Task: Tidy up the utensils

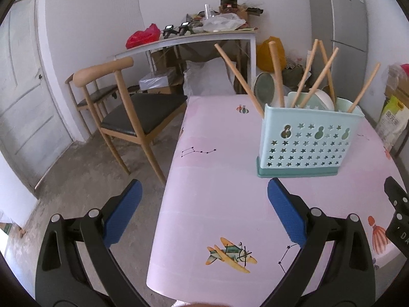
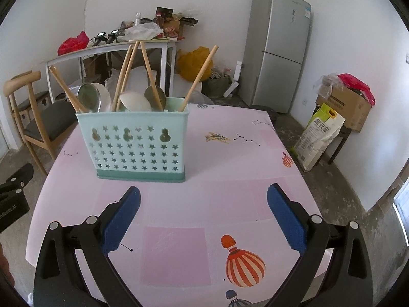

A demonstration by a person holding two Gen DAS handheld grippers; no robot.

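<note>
A pale green utensil holder (image 1: 306,143) (image 2: 135,143) with star-shaped holes stands on the pink table (image 1: 217,204) (image 2: 230,199). Several wooden-handled spoons and chopsticks (image 1: 276,74) (image 2: 127,71) stick up out of it. My left gripper (image 1: 204,204) hangs open above the table's left edge, nearer than the holder, with nothing between its blue pads (image 1: 286,212). My right gripper (image 2: 204,209) is also open and empty, over the table just in front and to the right of the holder. The other gripper's black body shows at the left edge (image 2: 12,192) and at the right edge (image 1: 398,217).
A wooden chair (image 1: 122,107) (image 2: 30,117) stands left of the table on the concrete floor. Behind are a cluttered white side table (image 1: 194,38) (image 2: 112,48), a grey fridge (image 2: 278,51) (image 1: 342,33), a yellow bag (image 2: 194,64) and, at the right, a rice sack (image 2: 319,138) and a cardboard box (image 2: 350,107).
</note>
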